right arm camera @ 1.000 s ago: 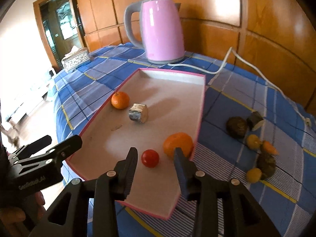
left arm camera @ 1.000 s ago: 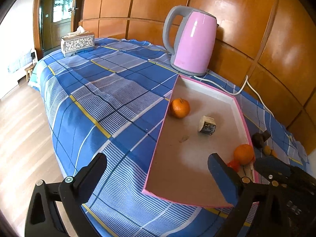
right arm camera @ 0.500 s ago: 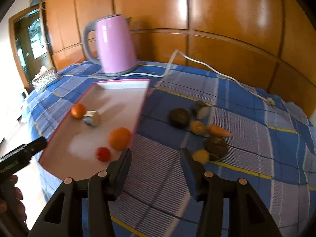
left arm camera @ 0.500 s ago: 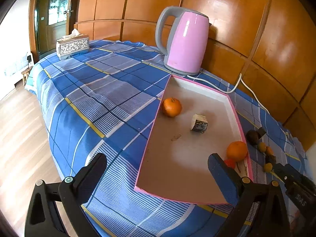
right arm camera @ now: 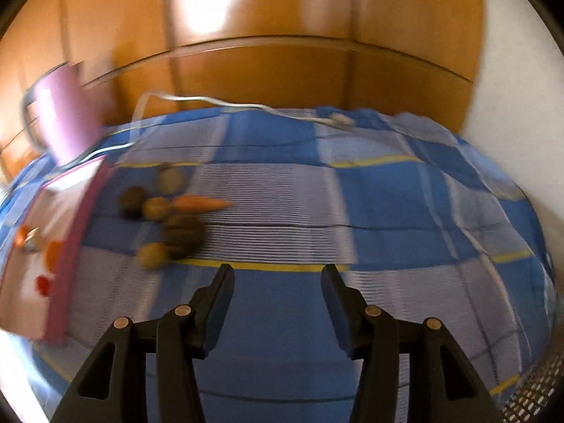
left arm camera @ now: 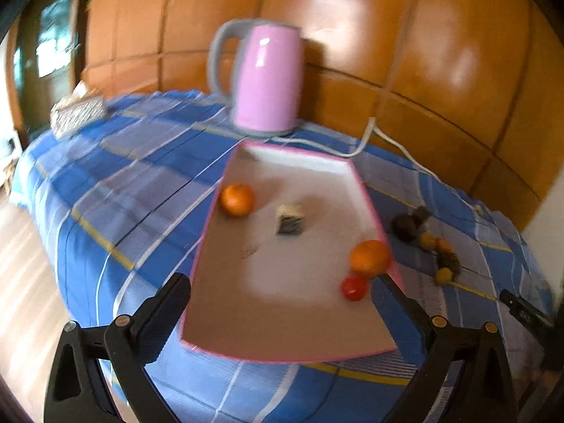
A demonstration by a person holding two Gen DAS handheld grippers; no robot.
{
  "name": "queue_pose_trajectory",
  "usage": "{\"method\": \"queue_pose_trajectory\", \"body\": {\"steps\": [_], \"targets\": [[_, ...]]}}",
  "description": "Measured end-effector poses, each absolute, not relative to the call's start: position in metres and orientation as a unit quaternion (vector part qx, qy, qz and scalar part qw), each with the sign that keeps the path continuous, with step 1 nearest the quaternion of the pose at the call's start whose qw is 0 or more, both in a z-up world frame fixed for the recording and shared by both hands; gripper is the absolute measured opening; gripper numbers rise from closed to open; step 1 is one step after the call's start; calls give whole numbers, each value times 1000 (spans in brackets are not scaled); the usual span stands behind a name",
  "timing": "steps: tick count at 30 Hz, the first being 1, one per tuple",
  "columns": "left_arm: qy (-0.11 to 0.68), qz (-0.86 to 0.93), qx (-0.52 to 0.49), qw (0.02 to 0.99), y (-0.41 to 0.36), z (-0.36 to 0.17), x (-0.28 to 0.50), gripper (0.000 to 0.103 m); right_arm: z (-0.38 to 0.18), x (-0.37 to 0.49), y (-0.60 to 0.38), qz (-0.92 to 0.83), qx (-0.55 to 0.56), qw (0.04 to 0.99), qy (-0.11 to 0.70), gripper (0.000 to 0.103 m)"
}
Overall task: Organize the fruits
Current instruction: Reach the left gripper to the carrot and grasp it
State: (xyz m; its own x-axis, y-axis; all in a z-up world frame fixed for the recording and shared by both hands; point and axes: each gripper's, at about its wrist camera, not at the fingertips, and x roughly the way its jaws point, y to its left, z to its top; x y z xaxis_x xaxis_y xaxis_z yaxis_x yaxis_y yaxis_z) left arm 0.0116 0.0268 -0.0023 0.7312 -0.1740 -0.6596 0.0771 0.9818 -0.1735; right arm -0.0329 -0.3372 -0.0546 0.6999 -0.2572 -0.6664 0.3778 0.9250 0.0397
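The left gripper [left arm camera: 278,296] stands with its jaws wide apart and nothing between them, over the near end of the pink-rimmed tray [left arm camera: 208,243]. The right gripper [right arm camera: 277,287] also holds nothing; its jaws are partly spread over bare blue checked cloth [right arm camera: 352,183] covering the desk.

Tray contents, left wrist view:
- Small orange [left arm camera: 237,199] at 10 o'clock, just beside the left rim.
- Small patterned block [left arm camera: 289,219] near the centre.
- Large orange [left arm camera: 369,257] at 3 o'clock, against the right rim.
- Red tomato-like fruit [left arm camera: 353,288] just beside the large orange, on its near side.

Items on the cloth, right wrist view, all blurred, at 10 o'clock from the right gripper and just right of the tray:
- Carrot [right arm camera: 201,203] lying flat, tip toward 3 o'clock.
- Dark round item [right arm camera: 183,234] just below the carrot.
- Two small yellowish fruits [right arm camera: 155,208], one just left of the carrot and one at the dark item's lower left.
- Two further brownish pieces [right arm camera: 132,199] nearer the tray; their kind cannot be determined.

A pink kettle [left arm camera: 266,81] stands beyond the tray at 12 o'clock, with a white cord [left arm camera: 391,144] running to the right. A tissue box [left arm camera: 75,114] sits at the far left of the desk.
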Motion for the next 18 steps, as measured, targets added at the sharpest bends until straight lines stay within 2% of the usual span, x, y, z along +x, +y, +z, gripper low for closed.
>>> {"method": "queue_pose_trajectory", "body": {"steps": [5, 14, 17, 18], "targets": [[349, -127, -42, 928, -1, 14, 22, 103, -67, -42, -372, -246, 91, 901, 345, 52], [388, -163, 14, 907, -52, 26, 62, 102, -89, -53, -407, -279, 124, 883, 356, 52], [393, -195, 39, 898, -75, 31, 74, 89, -92, -55, -408, -277, 128, 883, 356, 52], [399, -211, 47, 891, -85, 32, 79, 81, -93, -55, -408, -276, 129, 884, 355, 52]]}}
